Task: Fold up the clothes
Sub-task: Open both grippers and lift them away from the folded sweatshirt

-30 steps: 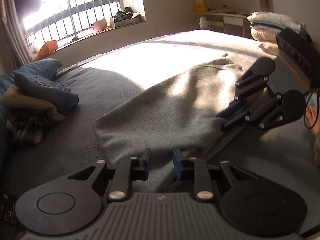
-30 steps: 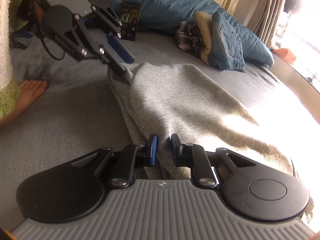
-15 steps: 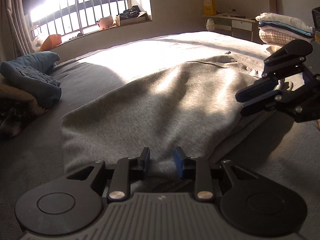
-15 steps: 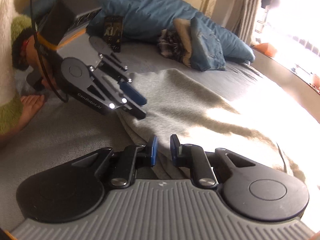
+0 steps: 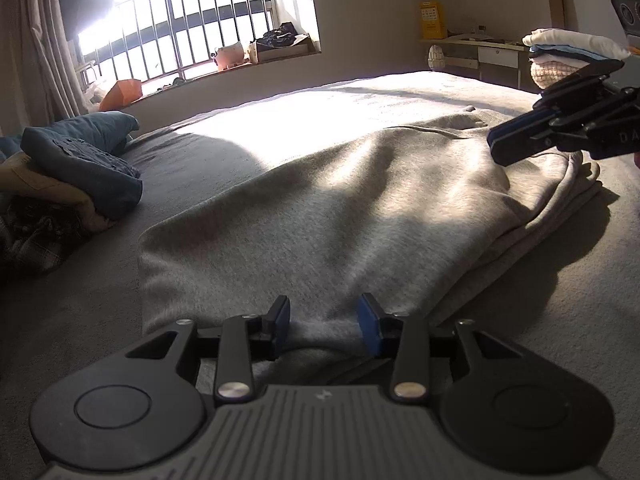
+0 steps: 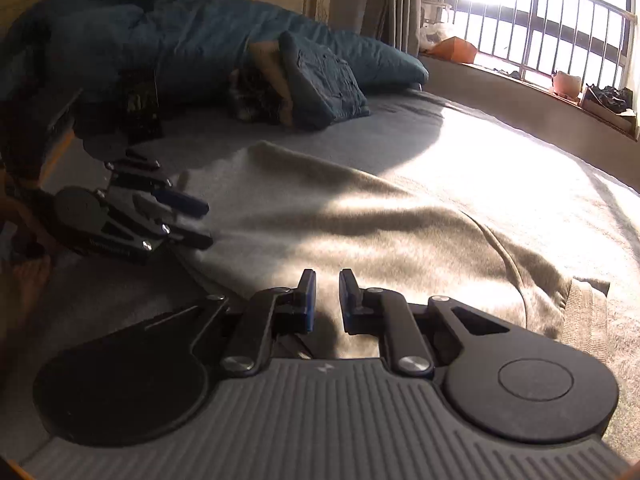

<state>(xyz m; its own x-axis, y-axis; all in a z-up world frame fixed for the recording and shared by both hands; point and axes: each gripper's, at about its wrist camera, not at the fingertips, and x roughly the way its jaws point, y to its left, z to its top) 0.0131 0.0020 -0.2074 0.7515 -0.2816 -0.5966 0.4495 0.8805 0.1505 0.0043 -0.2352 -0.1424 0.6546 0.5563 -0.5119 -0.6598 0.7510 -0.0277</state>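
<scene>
A grey sweatshirt (image 5: 320, 208) lies folded in layers on the grey bed (image 5: 100, 320); its ribbed hem (image 6: 584, 312) shows in the right wrist view. My left gripper (image 5: 324, 320) sits low at the garment's near edge. Its jaws are opening, and loose cloth lies between them without being pinched. From the right wrist view the left gripper (image 6: 204, 222) stands at the garment's left edge, fingers apart. My right gripper (image 6: 327, 300) hovers over the garment with its jaws nearly together. Seen from the left, the right gripper (image 5: 498, 148) has no cloth hanging from it.
A pile of folded jeans and other clothes (image 5: 80, 176) lies near a blue duvet (image 6: 160, 32) at the head of the bed. A stack of folded laundry (image 5: 572, 52) stands at the far right. A barred window (image 5: 200, 40) throws strong sun across the bed's middle.
My left gripper came down to the garment's near edge and its jaws spread wider. The right gripper lifted off the garment's edge and rolled, staying nearly closed. The cloth settled flat.
</scene>
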